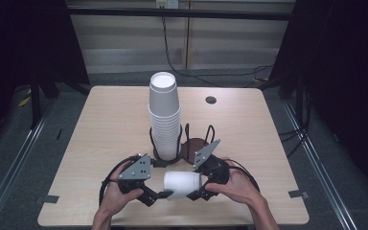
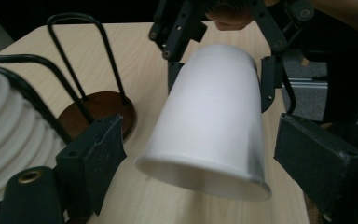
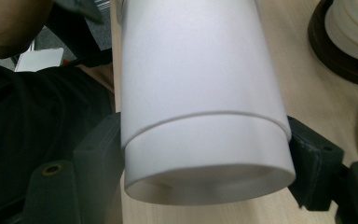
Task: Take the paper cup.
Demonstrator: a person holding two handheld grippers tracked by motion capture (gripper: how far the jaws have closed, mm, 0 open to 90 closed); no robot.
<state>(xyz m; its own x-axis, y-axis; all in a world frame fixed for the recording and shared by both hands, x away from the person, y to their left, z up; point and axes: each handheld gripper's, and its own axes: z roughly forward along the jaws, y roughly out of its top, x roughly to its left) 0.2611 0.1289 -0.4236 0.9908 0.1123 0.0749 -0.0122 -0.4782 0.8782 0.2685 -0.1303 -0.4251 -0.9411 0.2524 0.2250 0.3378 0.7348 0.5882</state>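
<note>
The right hand-held gripper (image 1: 195, 194) clamps 2 nested white cups (image 1: 182, 184); the left hand-held gripper (image 1: 162, 194) seemingly stands open around them.

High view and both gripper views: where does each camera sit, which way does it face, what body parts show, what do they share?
High view: above the person's side, facing forward-down at the light wooden table; forearms show.
Left gripper view: on the left hand-held gripper, facing the white paper cup; own black jaws show.
Right gripper view: on the right hand-held gripper, facing the cup's other end; own jaws show.
Shared: the cup.
</note>
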